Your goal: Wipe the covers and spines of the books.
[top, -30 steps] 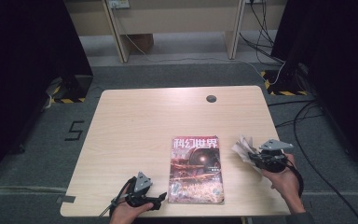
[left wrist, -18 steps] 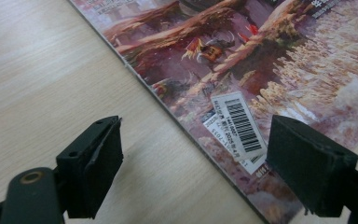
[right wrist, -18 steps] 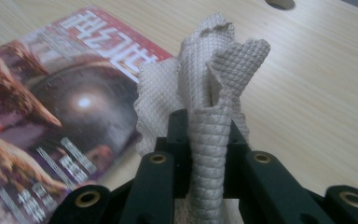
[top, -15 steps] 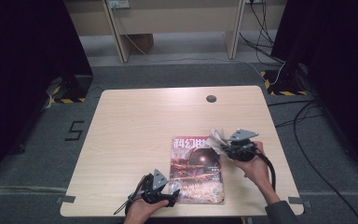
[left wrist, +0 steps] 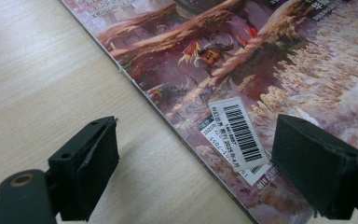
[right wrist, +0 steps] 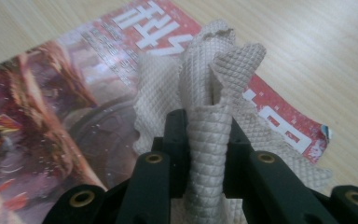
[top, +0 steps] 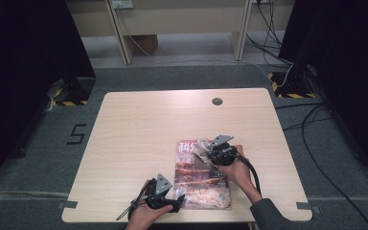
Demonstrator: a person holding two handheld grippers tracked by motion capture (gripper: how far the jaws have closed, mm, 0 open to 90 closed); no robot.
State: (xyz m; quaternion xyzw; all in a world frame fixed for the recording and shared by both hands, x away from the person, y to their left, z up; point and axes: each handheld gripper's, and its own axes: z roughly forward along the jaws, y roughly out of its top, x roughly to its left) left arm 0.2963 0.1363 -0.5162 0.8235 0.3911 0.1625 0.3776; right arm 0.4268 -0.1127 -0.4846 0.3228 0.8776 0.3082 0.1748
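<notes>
Now, right gripper: jaws pinch a crumpled, diamond-embossed beige paper towel over the magazine's far end.
Left gripper: jaws wide, straddling the near left edge.
Magazine: glossy red-brown cover, flat on table.

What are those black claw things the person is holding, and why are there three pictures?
They are hand-held grabbers, each with two black jaws. One camera looks down on the wooden table from above; a small camera rides on each grabber. A colourful magazine lies on the table. The right gripper pinches a crumpled paper towel and holds it over the top of the magazine. The left gripper has its jaws open at the magazine's bottom left corner, by the barcode sticker, one jaw over the table and one over the cover.
</notes>
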